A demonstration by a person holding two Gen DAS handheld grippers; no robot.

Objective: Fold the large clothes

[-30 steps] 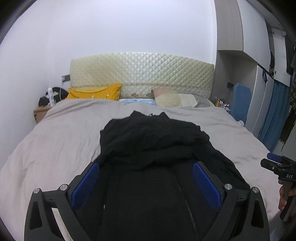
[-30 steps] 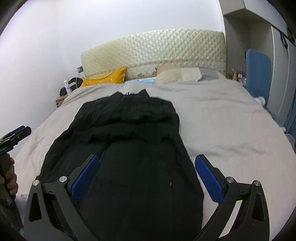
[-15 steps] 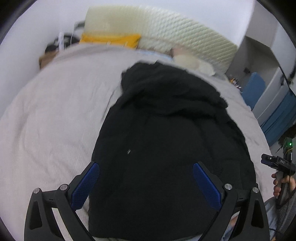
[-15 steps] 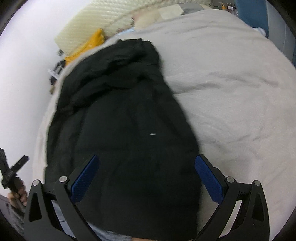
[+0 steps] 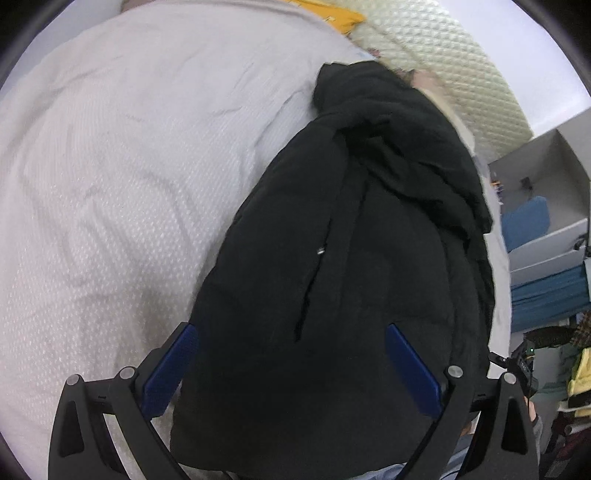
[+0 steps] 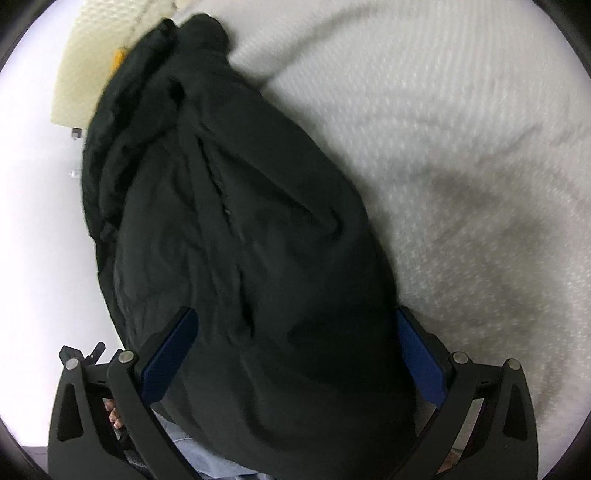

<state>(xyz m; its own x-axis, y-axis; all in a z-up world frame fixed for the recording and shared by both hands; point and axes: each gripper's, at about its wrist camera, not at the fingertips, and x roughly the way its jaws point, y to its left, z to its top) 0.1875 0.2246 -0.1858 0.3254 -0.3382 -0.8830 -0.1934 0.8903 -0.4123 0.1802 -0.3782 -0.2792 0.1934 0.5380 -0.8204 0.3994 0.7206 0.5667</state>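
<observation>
A large black padded jacket (image 5: 362, 258) lies lengthwise on the grey bedspread (image 5: 129, 166), its hem toward me and its bunched collar end toward the headboard. It also fills the right wrist view (image 6: 240, 240). My left gripper (image 5: 291, 365) is open and hovers over the jacket's near hem, its blue pads (image 5: 170, 365) spread wide. My right gripper (image 6: 291, 354) is open above the same hem on the jacket's right side. Neither holds cloth.
A quilted cream headboard (image 5: 454, 70) and a yellow pillow (image 5: 332, 14) stand at the bed's far end. A wardrobe and blue curtain (image 5: 546, 291) are at the right. Bare bedspread (image 6: 461, 147) lies on both sides of the jacket.
Both grippers have tilted down and moved in over the jacket's near hem, so the views now look down on the cloth. The jaws stay open.
</observation>
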